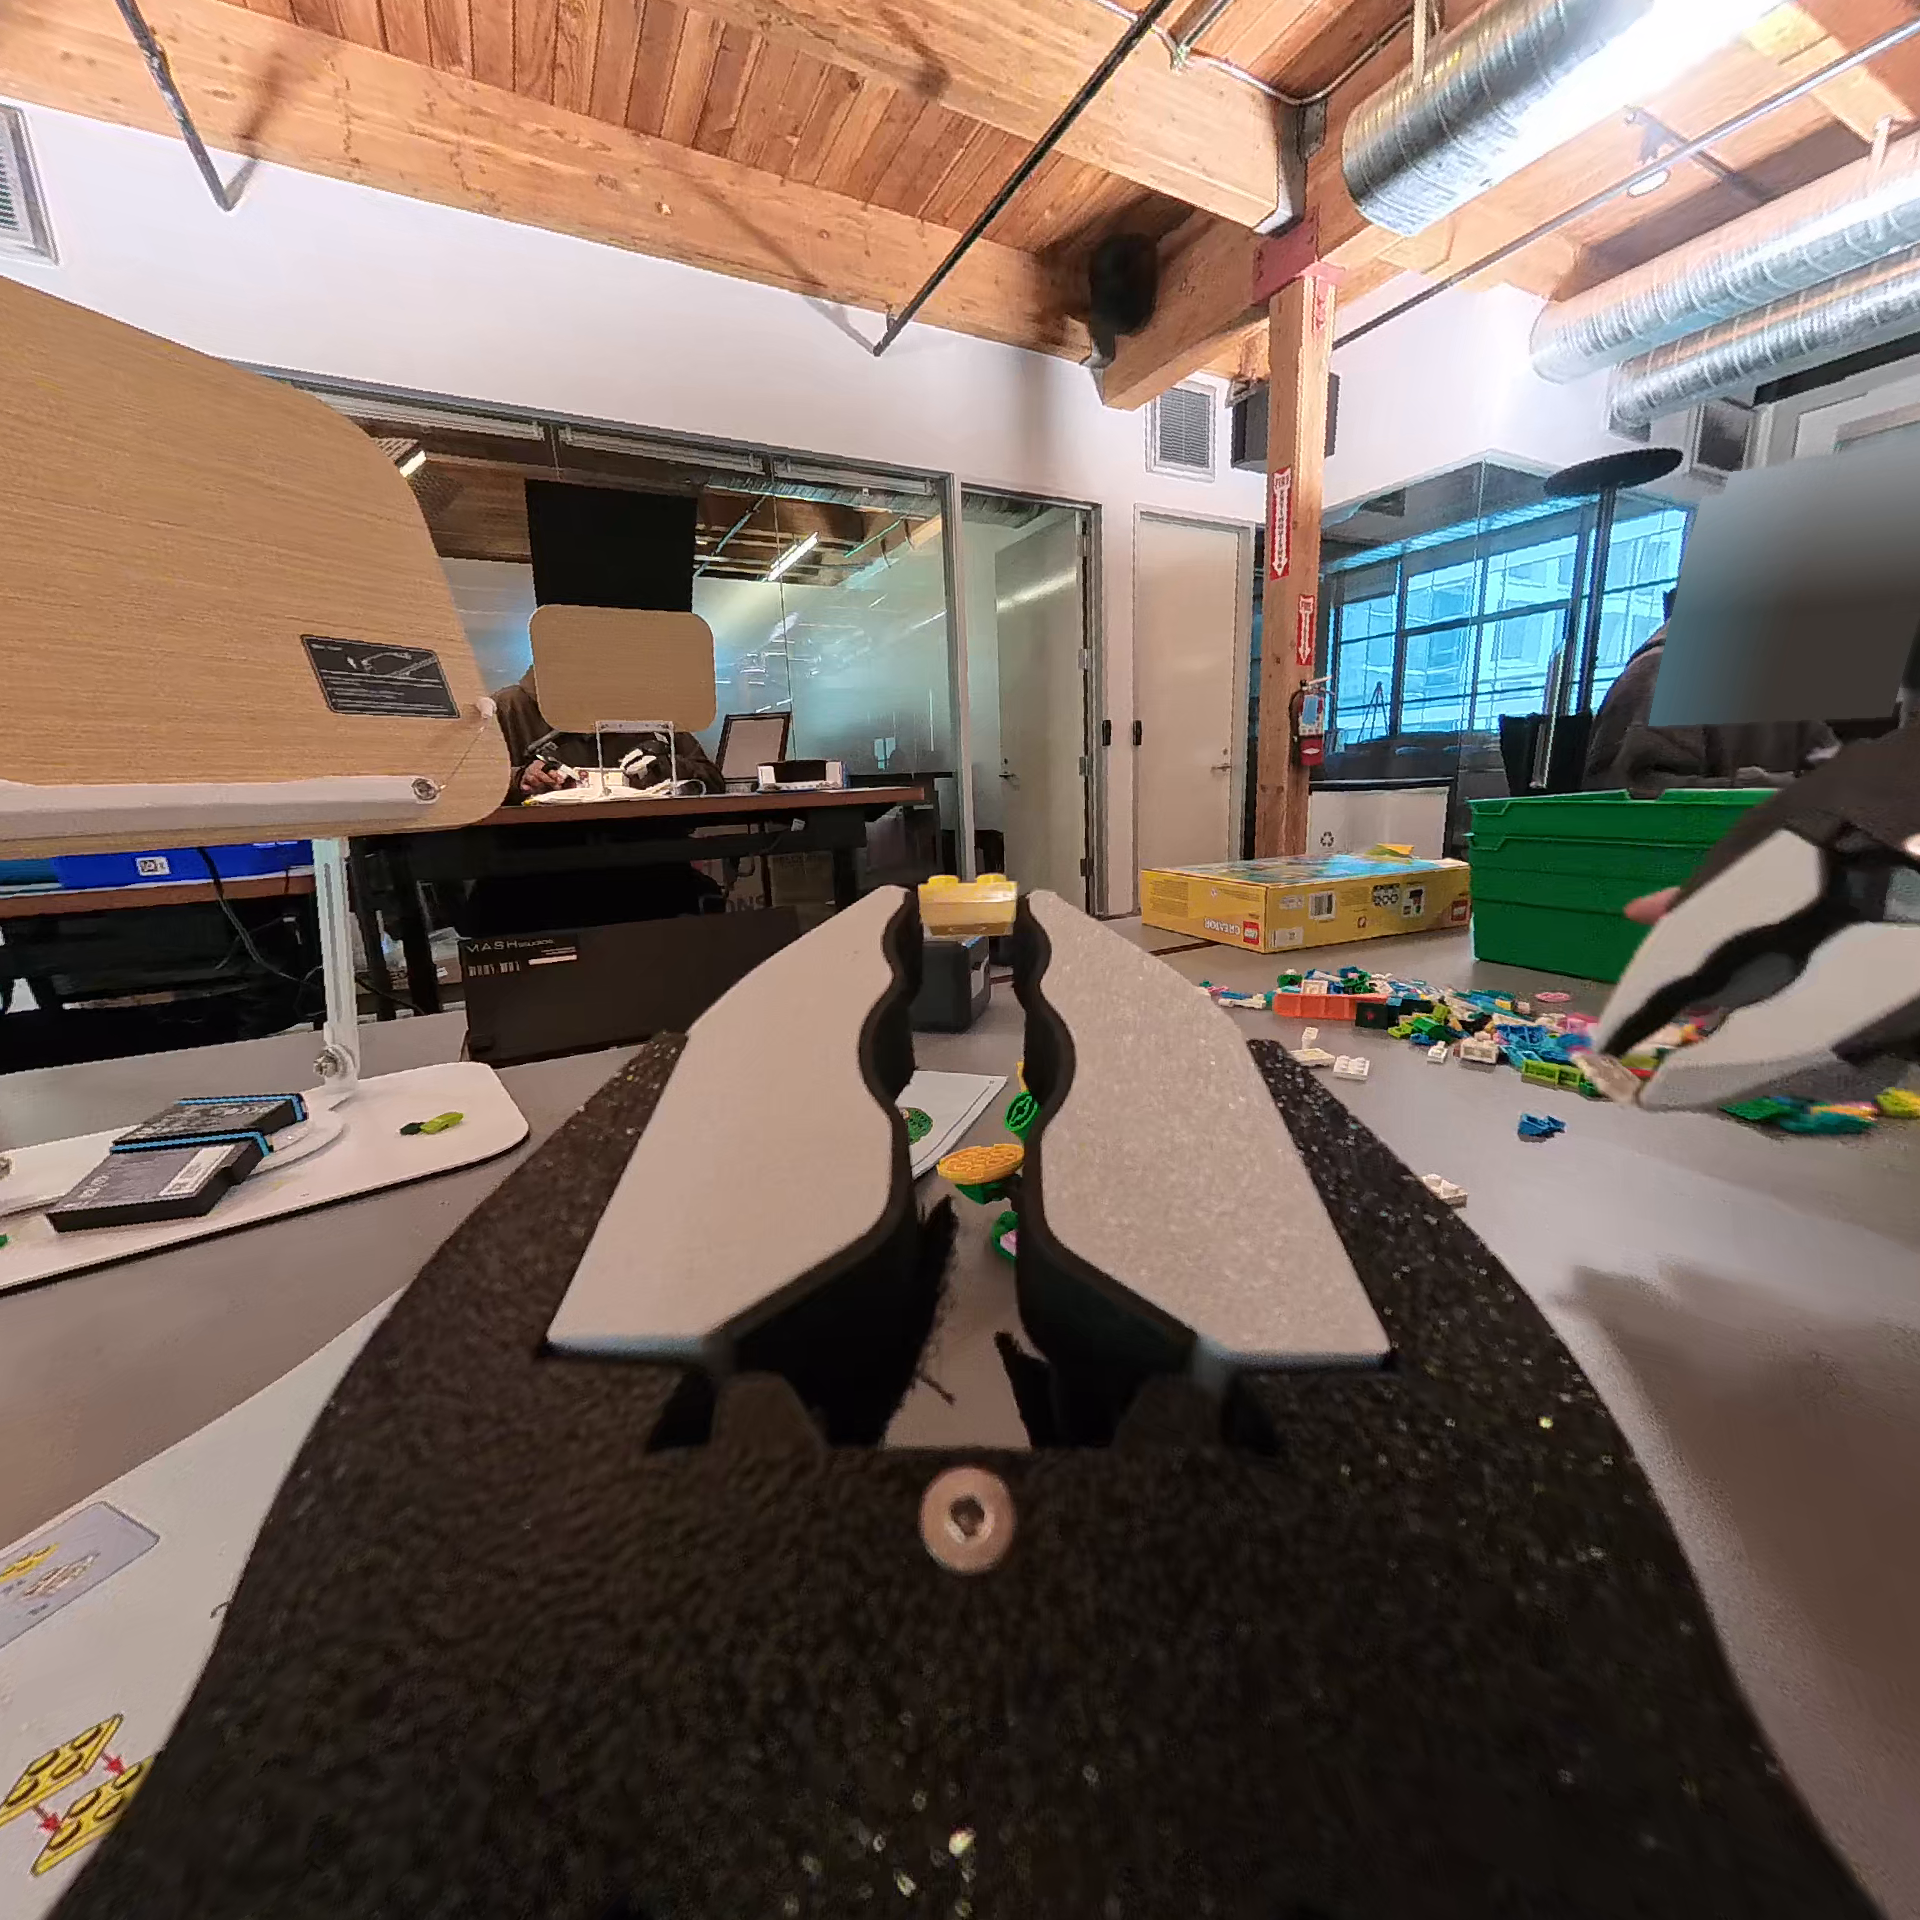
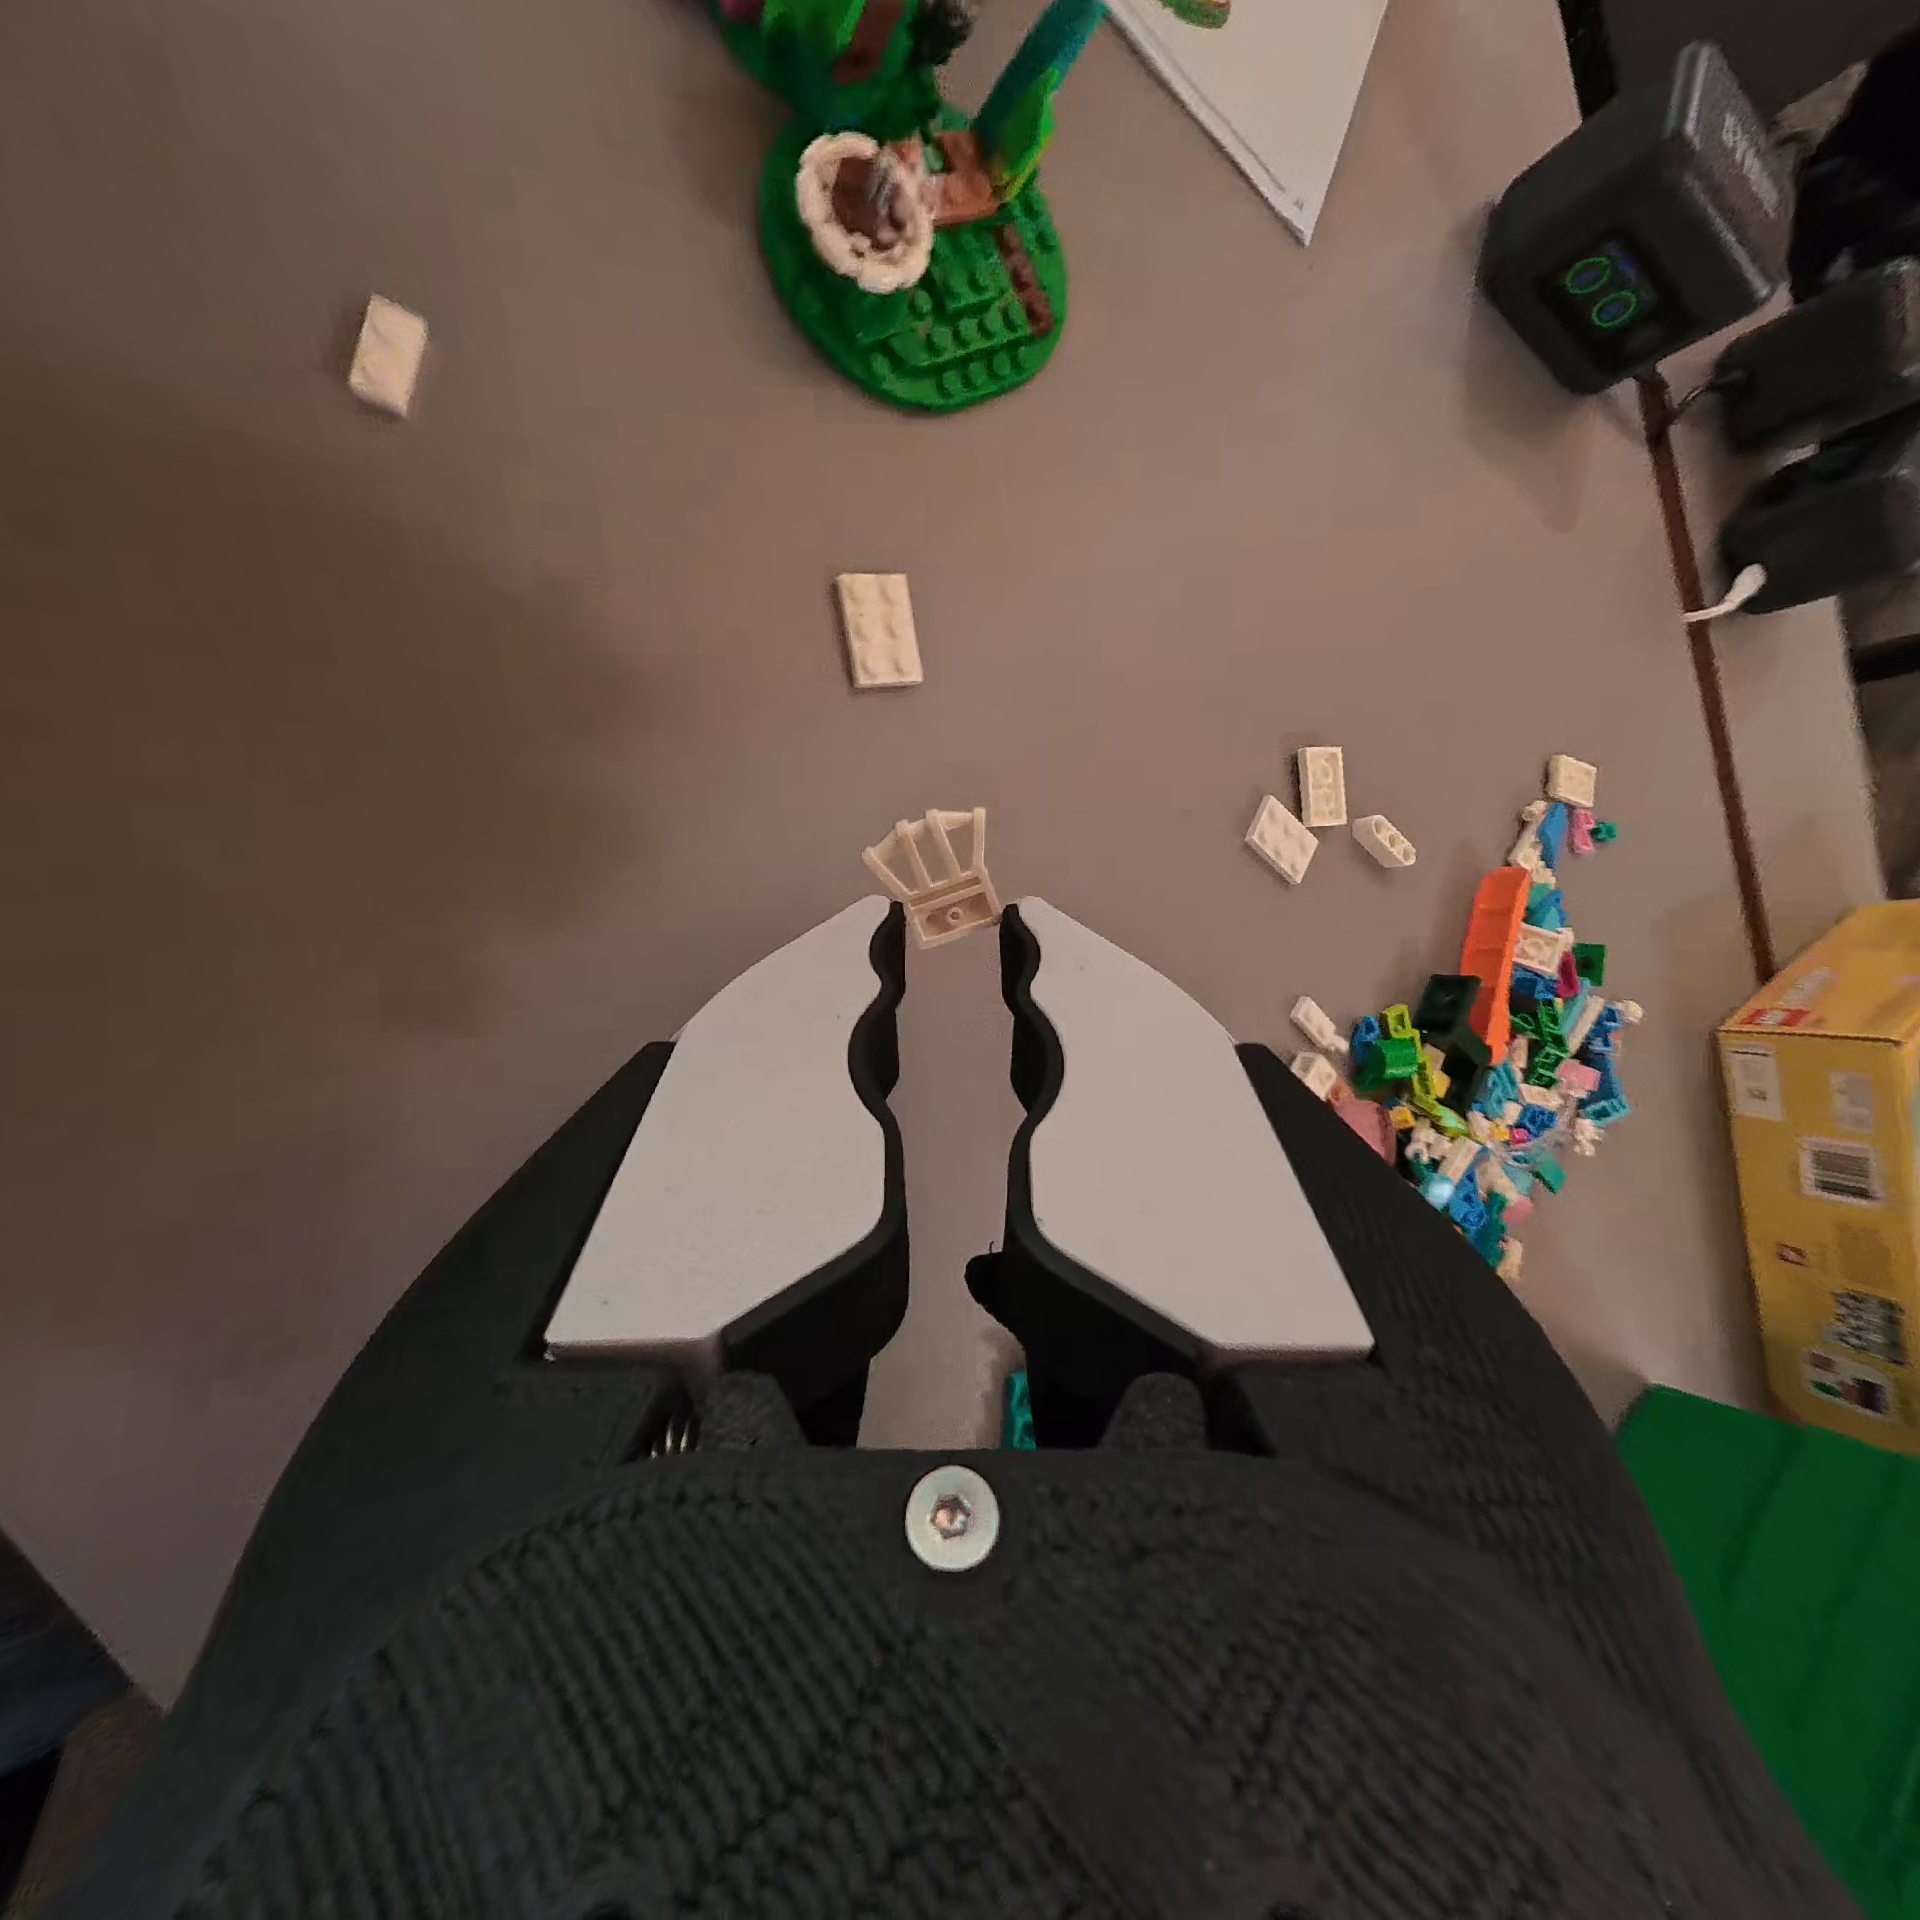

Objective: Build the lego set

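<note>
In the left wrist view my left gripper point(image 1: 968, 906) is shut on a small yellow brick point(image 1: 966, 902) and holds it up above the grey table. My right gripper shows at the right edge point(image 1: 1621, 1081), low over the brick pile point(image 1: 1455, 1023). In the right wrist view my right gripper point(image 2: 948, 914) is shut on a small white fence-like piece point(image 2: 938, 878) held above the table. The part-built model on a round green base point(image 2: 935, 281) stands far ahead, with a white-rimmed brown part on it.
Loose white plates point(image 2: 879, 629) point(image 2: 387, 353) lie on the table. A pile of mixed bricks point(image 2: 1496, 1081) lies right, beside a yellow box point(image 2: 1829, 1174) and green bins point(image 1: 1558, 883). An instruction sheet point(image 2: 1268, 94), a dark device point(image 2: 1621, 239) and a wooden stand point(image 1: 208, 582) border the space. Across from one pair of fingers to the other is roughly 30 cm. The dark device point(image 2: 1621, 239) is about 30 cm from my right fingertips and 40 cm from my left.
</note>
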`<state>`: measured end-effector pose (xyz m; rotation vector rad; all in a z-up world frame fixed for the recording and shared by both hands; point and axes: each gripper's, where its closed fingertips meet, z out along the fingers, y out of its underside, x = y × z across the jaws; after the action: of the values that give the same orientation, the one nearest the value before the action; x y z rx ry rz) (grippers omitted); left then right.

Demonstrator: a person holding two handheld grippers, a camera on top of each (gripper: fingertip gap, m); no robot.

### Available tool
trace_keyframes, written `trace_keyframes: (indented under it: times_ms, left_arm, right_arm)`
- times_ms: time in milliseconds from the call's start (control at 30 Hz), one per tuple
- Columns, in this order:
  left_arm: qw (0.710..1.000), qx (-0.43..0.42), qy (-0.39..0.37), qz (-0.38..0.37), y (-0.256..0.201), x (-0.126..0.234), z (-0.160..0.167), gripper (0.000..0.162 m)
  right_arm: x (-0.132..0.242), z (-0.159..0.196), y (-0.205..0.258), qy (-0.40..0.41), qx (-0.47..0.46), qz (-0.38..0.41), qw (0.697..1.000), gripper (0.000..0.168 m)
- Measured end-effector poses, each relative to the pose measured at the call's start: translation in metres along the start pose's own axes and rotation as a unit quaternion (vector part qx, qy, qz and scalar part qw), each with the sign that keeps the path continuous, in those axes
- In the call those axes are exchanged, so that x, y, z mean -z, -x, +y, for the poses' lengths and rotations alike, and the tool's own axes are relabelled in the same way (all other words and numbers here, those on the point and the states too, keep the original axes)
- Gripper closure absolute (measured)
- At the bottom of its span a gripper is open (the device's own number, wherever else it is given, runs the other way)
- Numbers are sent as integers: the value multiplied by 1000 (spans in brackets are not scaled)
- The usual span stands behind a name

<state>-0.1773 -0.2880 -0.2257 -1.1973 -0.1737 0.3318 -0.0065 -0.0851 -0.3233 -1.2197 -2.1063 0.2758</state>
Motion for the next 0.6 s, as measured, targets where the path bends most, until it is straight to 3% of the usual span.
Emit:
trace_keyframes:
  times_ms: [33,133,233,400,500,600]
  left_arm:
    - [1000,2,-1,0,0,0,0,146]
    - [1000,2,-2,2,0,-1,0,146]
    - [1000,1,3,15,-5,-3,1,146]
    - [997,16,20,79,-26,-6,6,146]
    - [997,20,19,71,-22,-6,6,146]
    - [997,28,19,64,-17,-6,6,146]
  right_arm:
    - [0,1,3,5,19,16,1000,152]
    - [0,-6,6,-10,154,82,985,152]
    - [-1,-17,5,-2,295,143,945,152]
    - [-1,-55,14,-39,392,176,902,152]
    - [-13,-52,14,20,482,178,858,152]
    - [-25,-35,7,111,585,169,785,152]
